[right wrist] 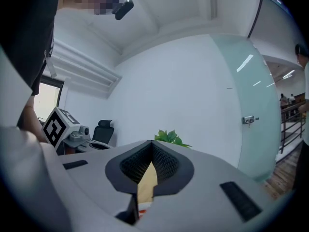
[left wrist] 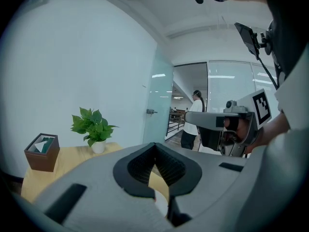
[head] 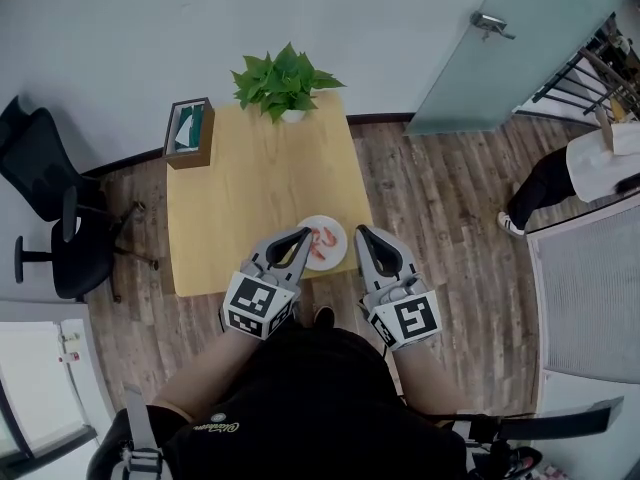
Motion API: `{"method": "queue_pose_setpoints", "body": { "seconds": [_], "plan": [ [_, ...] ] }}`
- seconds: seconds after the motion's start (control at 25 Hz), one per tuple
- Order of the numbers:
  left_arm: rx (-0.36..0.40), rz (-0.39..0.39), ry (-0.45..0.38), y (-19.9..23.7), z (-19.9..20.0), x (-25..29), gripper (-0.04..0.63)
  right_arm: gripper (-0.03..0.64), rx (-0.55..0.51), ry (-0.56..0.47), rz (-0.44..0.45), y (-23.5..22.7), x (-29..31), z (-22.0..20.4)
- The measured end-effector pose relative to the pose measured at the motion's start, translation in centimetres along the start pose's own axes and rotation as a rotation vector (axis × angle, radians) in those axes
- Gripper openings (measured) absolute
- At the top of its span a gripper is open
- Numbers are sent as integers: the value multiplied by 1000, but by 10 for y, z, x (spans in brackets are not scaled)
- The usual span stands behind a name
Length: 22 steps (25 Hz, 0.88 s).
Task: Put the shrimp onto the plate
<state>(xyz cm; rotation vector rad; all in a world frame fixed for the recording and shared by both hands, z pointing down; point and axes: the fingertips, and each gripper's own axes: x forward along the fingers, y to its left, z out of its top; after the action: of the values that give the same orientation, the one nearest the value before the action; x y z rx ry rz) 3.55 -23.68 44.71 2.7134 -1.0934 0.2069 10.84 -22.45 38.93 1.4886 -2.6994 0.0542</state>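
A white plate (head: 338, 231) rests at the near right edge of the wooden table (head: 245, 188), with orange-pink shrimp (head: 322, 240) lying on it. My left gripper (head: 300, 234) hovers at the plate's left rim, its jaws closed tip to tip with nothing in them. Just right of the plate, past the table's edge, my right gripper (head: 360, 231) is likewise shut and empty. In the left gripper view the left gripper (left wrist: 155, 146) has its tips touching, and in the right gripper view the right gripper (right wrist: 151, 146) does too. A red sliver shows below the right gripper's jaws.
A potted plant (head: 285, 80) stands at the table's far edge and a brown tissue box (head: 188, 131) at the far left corner. A black office chair (head: 50, 208) is left of the table. A person (head: 590, 168) stands at the right by a glass door (head: 500, 28).
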Motion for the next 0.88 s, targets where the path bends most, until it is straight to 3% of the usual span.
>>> {"method": "queue_pose_setpoints", "body": {
  "seconds": [0.4, 0.88],
  "plan": [
    [9, 17, -50, -1, 16, -8, 3, 3, 57, 23, -17, -3, -1, -14],
    [1, 29, -46, 4, 15, -10, 2, 3, 68, 35, 6, 1, 7, -19]
  ]
}}
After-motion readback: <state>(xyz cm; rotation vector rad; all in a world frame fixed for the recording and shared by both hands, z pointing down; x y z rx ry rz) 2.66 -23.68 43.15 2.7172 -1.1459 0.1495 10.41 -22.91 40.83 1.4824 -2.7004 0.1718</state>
